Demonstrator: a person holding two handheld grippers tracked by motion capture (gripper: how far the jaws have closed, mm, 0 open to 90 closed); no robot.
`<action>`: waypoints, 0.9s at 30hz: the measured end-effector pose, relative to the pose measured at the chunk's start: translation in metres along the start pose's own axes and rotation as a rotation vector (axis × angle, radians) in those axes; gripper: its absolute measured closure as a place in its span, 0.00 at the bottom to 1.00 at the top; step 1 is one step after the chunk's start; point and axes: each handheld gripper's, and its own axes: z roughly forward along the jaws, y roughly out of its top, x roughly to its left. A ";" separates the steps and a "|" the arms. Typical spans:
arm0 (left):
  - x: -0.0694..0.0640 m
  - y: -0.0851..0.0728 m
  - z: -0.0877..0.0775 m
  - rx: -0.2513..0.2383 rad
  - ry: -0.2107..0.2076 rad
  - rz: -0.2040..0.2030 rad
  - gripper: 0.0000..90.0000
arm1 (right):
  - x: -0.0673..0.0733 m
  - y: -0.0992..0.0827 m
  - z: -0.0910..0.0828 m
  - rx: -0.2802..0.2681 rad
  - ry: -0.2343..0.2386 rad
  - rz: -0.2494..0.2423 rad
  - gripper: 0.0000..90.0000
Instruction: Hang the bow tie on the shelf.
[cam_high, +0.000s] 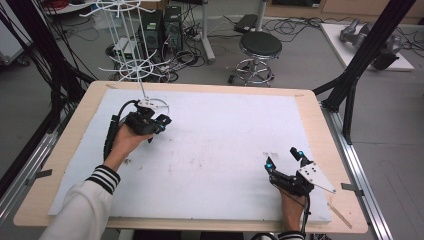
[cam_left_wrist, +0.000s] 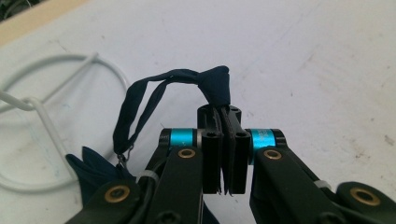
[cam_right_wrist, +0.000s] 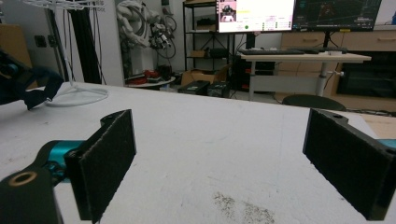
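Note:
My left gripper (cam_left_wrist: 225, 114) is shut on the thin strap (cam_left_wrist: 154, 88) of a dark blue cloth item (cam_left_wrist: 93, 170). The strap loops up and left from the closed jaws, and the cloth body hangs below beside the gripper. In the high view this gripper (cam_high: 160, 121) is held just above the white sheet (cam_high: 220, 145) at the far left, close to the base ring (cam_high: 155, 104) of a white wire stand (cam_high: 131, 65). Near the front right corner my right gripper (cam_high: 283, 158) rests open, and its pads (cam_right_wrist: 107, 158) have nothing between them.
The wire stand's base ring (cam_left_wrist: 60, 58) lies just left of my left gripper. A black stool (cam_high: 260, 47) and cables are on the floor beyond the table. A black frame post (cam_high: 360, 65) rises at the right edge. Dirt specks (cam_right_wrist: 238, 207) mark the sheet.

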 end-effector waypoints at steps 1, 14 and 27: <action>0.001 0.000 -0.003 -0.016 0.000 -0.001 0.97 | 0.000 0.000 0.000 0.001 0.000 0.000 0.10; 0.002 0.002 -0.029 -0.169 0.023 -0.031 0.97 | 0.000 0.000 0.000 0.000 -0.001 -0.001 0.10; 0.000 0.002 -0.064 -0.328 0.043 -0.043 0.97 | 0.000 0.000 0.000 0.001 -0.001 -0.002 0.10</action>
